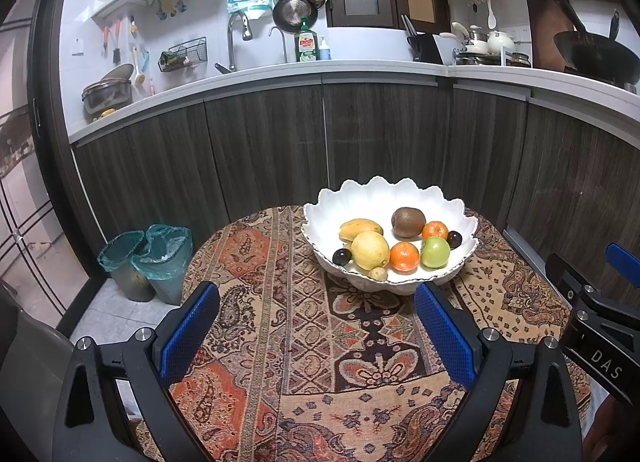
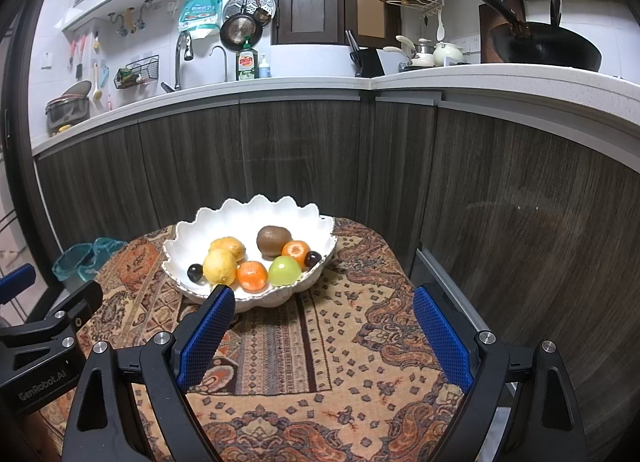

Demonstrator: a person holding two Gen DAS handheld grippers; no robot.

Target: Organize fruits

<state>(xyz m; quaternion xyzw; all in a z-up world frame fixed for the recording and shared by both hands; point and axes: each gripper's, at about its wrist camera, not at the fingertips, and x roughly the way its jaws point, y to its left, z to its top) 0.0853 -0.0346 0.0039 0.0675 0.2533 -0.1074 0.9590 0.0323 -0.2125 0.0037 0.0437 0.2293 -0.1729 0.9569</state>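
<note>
A white scalloped bowl (image 1: 360, 197) (image 2: 224, 213) stands at the far side of a patterned table. In it lie a lemon (image 1: 370, 250) (image 2: 219, 266), a mango (image 1: 360, 228) (image 2: 229, 246), a kiwi (image 1: 408, 221) (image 2: 273, 240), two mandarins (image 1: 404, 256) (image 2: 252, 275), a green apple (image 1: 435, 252) (image 2: 284, 270), two dark plums (image 1: 342, 256) (image 2: 195, 273) and a small tan fruit (image 1: 377, 273). My left gripper (image 1: 316, 298) is open over the cloth, short of the bowl. My right gripper (image 2: 324, 300) is open too, with nothing between its fingers.
The table cloth (image 1: 280, 322) (image 2: 360, 322) is bare in front of the bowl. Dark wooden cabinets (image 1: 280, 141) and a crowded counter stand close behind the table. Two bins with green liners (image 1: 148, 262) sit on the floor at the left. The right gripper's body (image 1: 592, 314) shows at the left view's right edge.
</note>
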